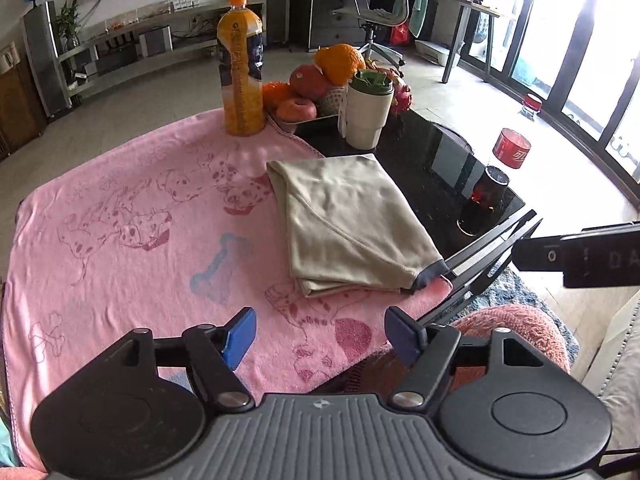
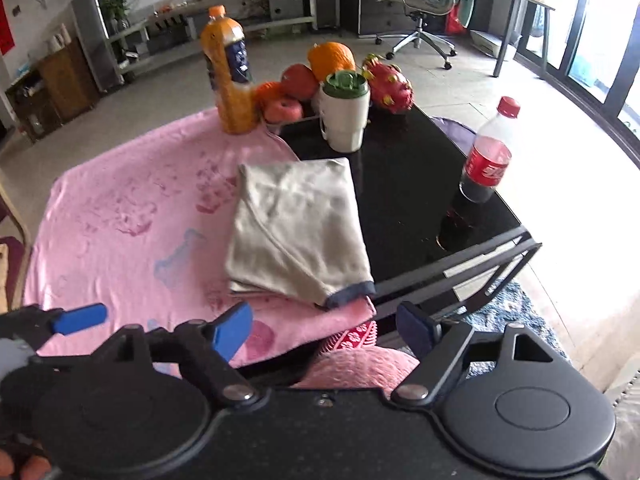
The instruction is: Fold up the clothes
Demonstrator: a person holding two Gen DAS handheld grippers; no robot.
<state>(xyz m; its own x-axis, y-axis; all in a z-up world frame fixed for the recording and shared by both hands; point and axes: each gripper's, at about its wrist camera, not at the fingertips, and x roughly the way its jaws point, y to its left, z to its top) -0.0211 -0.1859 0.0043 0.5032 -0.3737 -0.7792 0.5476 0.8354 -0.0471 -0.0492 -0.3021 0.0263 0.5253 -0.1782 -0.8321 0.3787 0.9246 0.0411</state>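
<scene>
Beige garment (image 1: 352, 220) lies folded into a compact stack on the pink dog-print towel (image 1: 120, 220), at the towel's right edge where the black tabletop (image 1: 440, 160) begins; its dark-trimmed hem corner points toward the near table edge. Left gripper (image 1: 320, 334) hangs above the near part of the towel, fingers spread wide with only pink cloth showing through the gap, nothing held. Right gripper (image 2: 326, 326) likewise stands wide open and empty, above the near edge of the tabletop just short of the garment's hem corner. Judgement: the fold on this piece looks complete and released; the step in hand reads as the let-go after the last fold. The next move probably calls either for squaring the stack, since the layers at the near edge sit slightly uneven, or for fetching another garment, though none shows in either view. Views differ: the right wrist camera shows the cola bottle (image 2: 486, 152) whole, with cap, and a blue finger of the left gripper at lower left; the left wrist camera catches the bottle only partly near the tabletop's corner, and the right gripper's body entering at the right. Juice bottle (image 1: 240, 68), lidded cup (image 1: 368, 108) and fruit (image 1: 336, 64) stand well behind the garment.
</scene>
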